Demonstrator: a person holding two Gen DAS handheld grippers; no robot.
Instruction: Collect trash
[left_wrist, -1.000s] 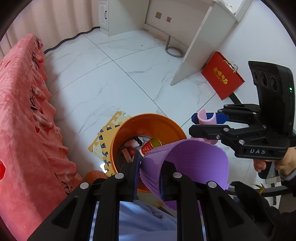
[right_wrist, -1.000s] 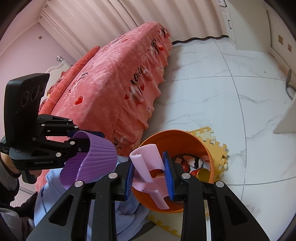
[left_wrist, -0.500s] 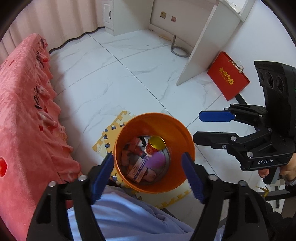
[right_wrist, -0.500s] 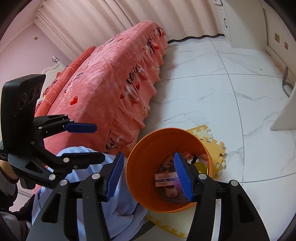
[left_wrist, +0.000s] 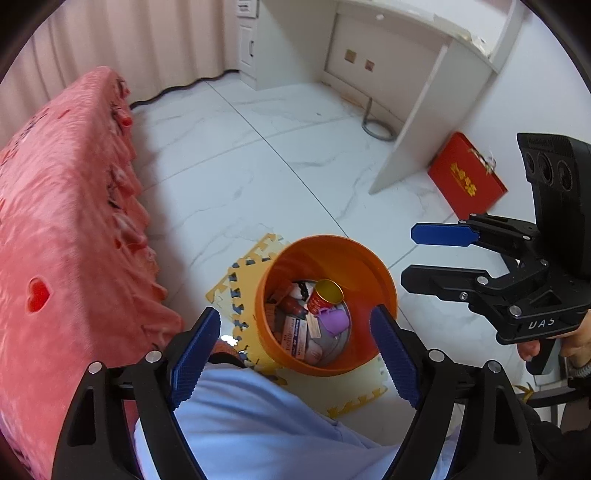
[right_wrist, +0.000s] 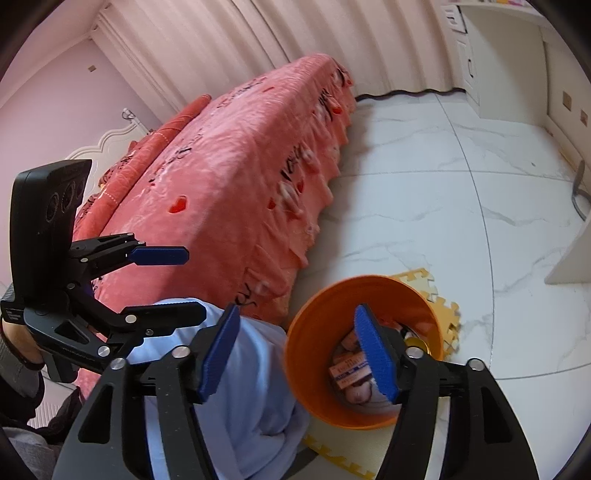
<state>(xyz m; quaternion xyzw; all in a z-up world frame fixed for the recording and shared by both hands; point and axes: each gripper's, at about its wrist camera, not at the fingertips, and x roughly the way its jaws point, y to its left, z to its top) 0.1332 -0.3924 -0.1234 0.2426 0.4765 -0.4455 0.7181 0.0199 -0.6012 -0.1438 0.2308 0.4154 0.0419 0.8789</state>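
Note:
An orange bin (left_wrist: 354, 258) stands on the white floor and holds trash: a purple cup (left_wrist: 334, 320), a red can (left_wrist: 325, 295) and small boxes (left_wrist: 295, 334). My left gripper (left_wrist: 295, 354) is open and empty, held above the bin's near rim. My right gripper (left_wrist: 424, 254) is open and empty to the right of the bin. In the right wrist view the right gripper (right_wrist: 299, 354) is open above the bin (right_wrist: 317, 369), and the left gripper (right_wrist: 177, 280) is open at the left.
A pink bedspread (left_wrist: 66, 229) hangs at the left, close to the bin. A yellow foam mat (left_wrist: 236, 288) lies under the bin. A red gift bag (left_wrist: 467, 181) leans by a white desk (left_wrist: 436, 92). My light blue trouser leg (left_wrist: 258, 424) is below.
Both grippers opened and dropped the purple cup and the pink item into the bin. Both then rose and pulled back from it.

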